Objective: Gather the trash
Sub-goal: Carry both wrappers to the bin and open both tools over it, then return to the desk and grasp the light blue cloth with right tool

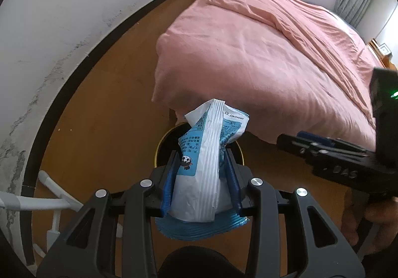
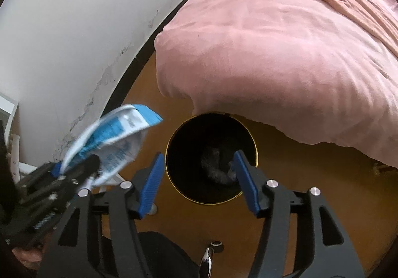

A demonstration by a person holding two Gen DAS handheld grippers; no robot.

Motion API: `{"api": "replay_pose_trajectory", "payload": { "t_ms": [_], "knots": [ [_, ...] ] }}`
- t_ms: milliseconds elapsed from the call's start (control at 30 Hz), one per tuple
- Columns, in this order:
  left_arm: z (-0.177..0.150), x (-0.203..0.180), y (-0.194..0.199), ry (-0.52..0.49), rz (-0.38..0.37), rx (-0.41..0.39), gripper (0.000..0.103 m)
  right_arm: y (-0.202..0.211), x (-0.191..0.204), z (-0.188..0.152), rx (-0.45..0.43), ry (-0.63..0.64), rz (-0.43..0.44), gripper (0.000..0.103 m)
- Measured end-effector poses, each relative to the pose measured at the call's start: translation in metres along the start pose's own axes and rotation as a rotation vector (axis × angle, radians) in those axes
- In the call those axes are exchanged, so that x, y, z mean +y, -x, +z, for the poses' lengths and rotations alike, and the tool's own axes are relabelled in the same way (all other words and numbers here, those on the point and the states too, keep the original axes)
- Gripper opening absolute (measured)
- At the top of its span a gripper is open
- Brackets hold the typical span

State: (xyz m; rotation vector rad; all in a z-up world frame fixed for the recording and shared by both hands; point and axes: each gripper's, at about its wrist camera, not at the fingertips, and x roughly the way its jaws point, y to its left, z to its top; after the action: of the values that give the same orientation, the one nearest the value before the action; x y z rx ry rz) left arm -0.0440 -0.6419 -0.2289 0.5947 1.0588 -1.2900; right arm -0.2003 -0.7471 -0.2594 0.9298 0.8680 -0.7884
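My left gripper (image 1: pixel 202 157) is shut on a crumpled blue and white snack wrapper (image 1: pixel 206 151) and holds it above the floor. Behind the wrapper is a round black trash bin with a gold rim (image 1: pixel 159 146), mostly hidden. In the right wrist view the bin (image 2: pixel 211 199) stands on the wood floor at the bed's foot, with dark crumpled trash inside (image 2: pixel 219 161). My right gripper (image 2: pixel 197 163) is open and empty over the bin's mouth. The left gripper with the wrapper (image 2: pixel 117 138) shows blurred at the left, beside the bin.
A bed with a pink cover (image 1: pixel 261 49) fills the right and overhangs the bin's far side. A white wall with a dark baseboard (image 1: pixel 62 104) curves along the left. A white rack (image 1: pixel 52 201) stands by the wall.
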Motion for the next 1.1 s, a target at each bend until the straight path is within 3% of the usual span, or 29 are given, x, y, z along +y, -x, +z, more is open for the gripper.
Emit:
{"api": "replay_pose_trajectory", "payload": {
  "t_ms": [67,167,300,433,567,700,867,1000,1100],
  "knots": [
    [0.001,-0.005,-0.007,-0.018,-0.005,0.011,0.039,0.006,-0.005,0.002,-0.021,-0.019,-0.001,0.06],
    [0.003,-0.01,-0.012,-0.024,-0.009,0.018,0.054,0.015,-0.013,0.006,-0.058,-0.048,-0.009,0.061],
    [0.004,-0.014,-0.005,-0.027,-0.003,0.007,0.061,0.024,-0.016,0.008,-0.082,-0.067,-0.005,0.061],
    [0.006,-0.016,0.02,-0.038,0.009,-0.03,0.067,0.031,-0.008,0.008,-0.088,-0.05,0.007,0.061],
    [0.002,-0.013,0.064,0.001,0.019,-0.08,0.083,0.045,0.013,0.008,-0.095,0.003,0.02,0.064],
    [-0.009,-0.008,0.12,0.041,0.015,-0.142,0.09,0.075,0.054,0.002,-0.137,0.101,0.051,0.071],
    [-0.038,0.011,0.218,0.077,0.056,-0.271,0.092,0.122,0.124,-0.012,-0.199,0.24,0.128,0.077],
    [-0.079,0.049,0.291,0.13,0.133,-0.365,0.092,0.145,0.197,-0.034,-0.2,0.378,0.22,0.078],
    [-0.122,0.086,0.339,0.192,0.239,-0.413,0.092,0.156,0.27,-0.065,-0.174,0.535,0.315,0.078]
  ]
}}
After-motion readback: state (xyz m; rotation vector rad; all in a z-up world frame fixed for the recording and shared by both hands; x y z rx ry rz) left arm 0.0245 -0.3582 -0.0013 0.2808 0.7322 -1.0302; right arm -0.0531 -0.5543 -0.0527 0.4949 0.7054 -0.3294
